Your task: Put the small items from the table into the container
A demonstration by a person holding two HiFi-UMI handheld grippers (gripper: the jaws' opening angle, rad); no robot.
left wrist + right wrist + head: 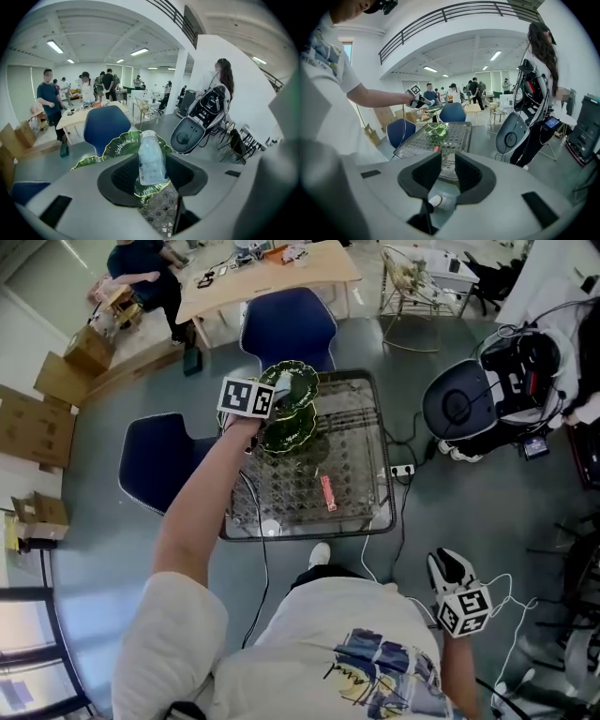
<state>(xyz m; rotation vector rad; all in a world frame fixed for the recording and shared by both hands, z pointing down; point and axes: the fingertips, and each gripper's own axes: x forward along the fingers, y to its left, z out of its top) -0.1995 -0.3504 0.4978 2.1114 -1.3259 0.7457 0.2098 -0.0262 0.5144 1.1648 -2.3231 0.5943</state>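
My left gripper (pixel 278 395) is shut on a small clear plastic bottle (pixel 151 161) with a white cap. It holds the bottle just above a green leaf-shaped tiered dish (pixel 292 426) at the far side of the glass table (pixel 361 460). In the left gripper view the dish (pixel 123 143) lies right behind the bottle. A small red item (pixel 327 493) and a small white item (pixel 270 528) lie on the table nearer me. My right gripper (pixel 452 570) hangs low at my right side, off the table. Its jaws (pixel 448 161) stand a narrow gap apart with nothing between them.
Two blue chairs (pixel 286 326) (pixel 155 457) stand at the table's far and left sides. A power strip (pixel 401 470) and cables lie on the floor to the right, near a black round device (pixel 459 407). Several people stand in the background.
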